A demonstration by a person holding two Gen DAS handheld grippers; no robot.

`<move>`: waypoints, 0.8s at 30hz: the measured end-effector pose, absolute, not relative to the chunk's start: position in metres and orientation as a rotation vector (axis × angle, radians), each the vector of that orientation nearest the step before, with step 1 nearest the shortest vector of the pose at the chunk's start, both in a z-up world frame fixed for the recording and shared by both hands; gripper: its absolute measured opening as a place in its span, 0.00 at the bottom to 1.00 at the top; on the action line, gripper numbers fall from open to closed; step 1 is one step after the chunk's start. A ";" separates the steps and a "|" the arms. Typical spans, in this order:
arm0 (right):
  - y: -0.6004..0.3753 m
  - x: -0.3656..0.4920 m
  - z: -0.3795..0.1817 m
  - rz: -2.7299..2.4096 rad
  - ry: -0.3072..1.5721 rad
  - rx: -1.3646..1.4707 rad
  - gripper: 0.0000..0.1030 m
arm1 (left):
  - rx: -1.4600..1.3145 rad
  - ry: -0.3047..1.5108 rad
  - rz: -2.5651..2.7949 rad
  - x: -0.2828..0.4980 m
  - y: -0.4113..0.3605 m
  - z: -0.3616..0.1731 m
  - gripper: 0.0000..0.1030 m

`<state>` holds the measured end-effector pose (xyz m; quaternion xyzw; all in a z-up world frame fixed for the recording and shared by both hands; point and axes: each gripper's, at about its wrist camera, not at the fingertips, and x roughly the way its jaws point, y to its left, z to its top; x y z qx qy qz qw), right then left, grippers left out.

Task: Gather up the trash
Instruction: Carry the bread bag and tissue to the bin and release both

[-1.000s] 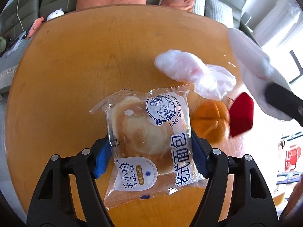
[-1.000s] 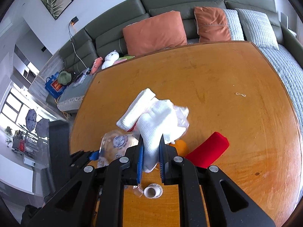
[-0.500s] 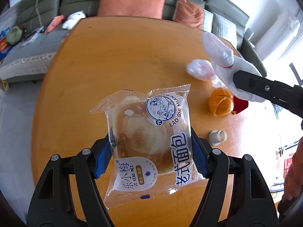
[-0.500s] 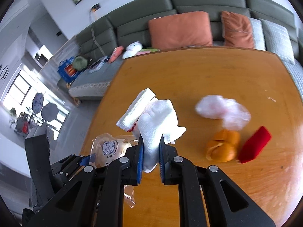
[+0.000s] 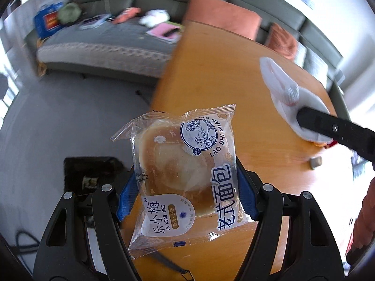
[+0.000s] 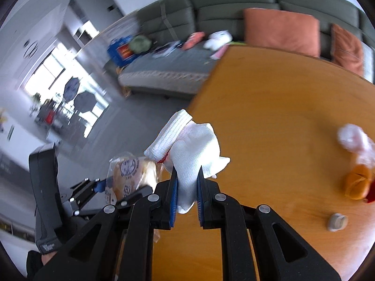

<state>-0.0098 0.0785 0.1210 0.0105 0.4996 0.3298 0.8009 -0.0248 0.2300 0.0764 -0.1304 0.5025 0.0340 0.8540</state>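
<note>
My left gripper (image 5: 185, 194) is shut on a clear-wrapped bread bun packet (image 5: 185, 164) and holds it in the air over the left edge of the round wooden table (image 5: 215, 75). My right gripper (image 6: 186, 187) is shut on a white knitted glove (image 6: 192, 149), also held above the table edge. The glove also shows in the left wrist view (image 5: 284, 93), and the bread packet shows in the right wrist view (image 6: 131, 175). On the table lie a crumpled plastic bag (image 6: 354, 138), an orange peel (image 6: 357, 182), a red object (image 6: 371, 197) and a small bottle cap (image 6: 337, 222).
A dark bin (image 5: 91, 171) stands on the grey floor below the table edge, under the left gripper. A grey sofa (image 6: 222, 11) with orange cushions (image 6: 281, 30) lies beyond the table, with toys and clutter on its chaise (image 6: 168, 70).
Both grippers have swung left, off the middle of the table toward its left edge, each still holding its item. The floor and the dark bin have come into the left wrist view.
</note>
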 end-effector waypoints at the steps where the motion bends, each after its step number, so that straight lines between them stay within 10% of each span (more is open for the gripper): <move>1: 0.093 -0.016 0.119 0.733 1.078 -0.001 0.14 | -0.289 1.054 0.095 -0.033 0.242 0.075 0.68; 24: 0.320 -0.109 0.084 1.095 1.177 -0.268 0.14 | -0.551 1.063 0.559 -0.191 0.446 0.036 0.68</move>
